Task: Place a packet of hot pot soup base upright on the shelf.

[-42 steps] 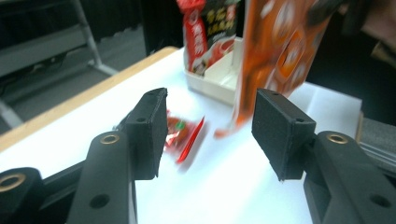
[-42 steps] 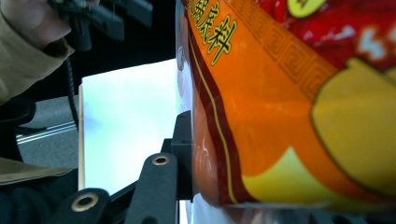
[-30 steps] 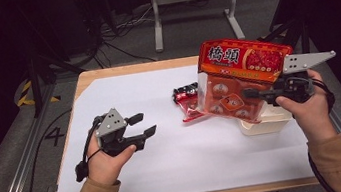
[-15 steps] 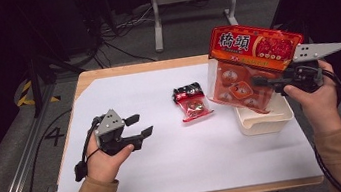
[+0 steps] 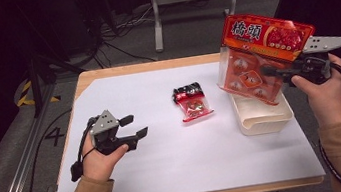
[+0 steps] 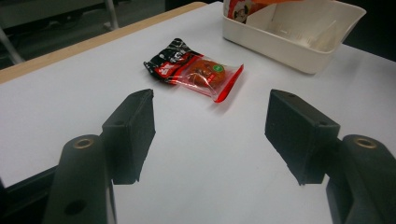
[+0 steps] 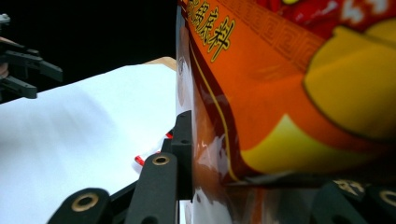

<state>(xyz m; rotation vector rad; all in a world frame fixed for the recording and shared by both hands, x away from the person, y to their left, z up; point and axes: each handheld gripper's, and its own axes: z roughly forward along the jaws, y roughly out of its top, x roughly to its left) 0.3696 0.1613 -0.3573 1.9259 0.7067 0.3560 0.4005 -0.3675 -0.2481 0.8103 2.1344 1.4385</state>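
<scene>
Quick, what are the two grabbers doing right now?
Left gripper: jaws open, just been opening, nothing between them.
Right gripper: jaws shut on the big orange snack bag, held above the white tub.

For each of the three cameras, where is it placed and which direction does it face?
High view: above the person's side, looking forward and down on the table; both forearms, left gripper, right gripper.
Left gripper view: rides the left gripper, facing the small red snack packet and white tray; open jaws.
Right gripper view: rides the right gripper, shut on the large orange snack bag.
The high view and left gripper view share the small red snack packet.
</scene>
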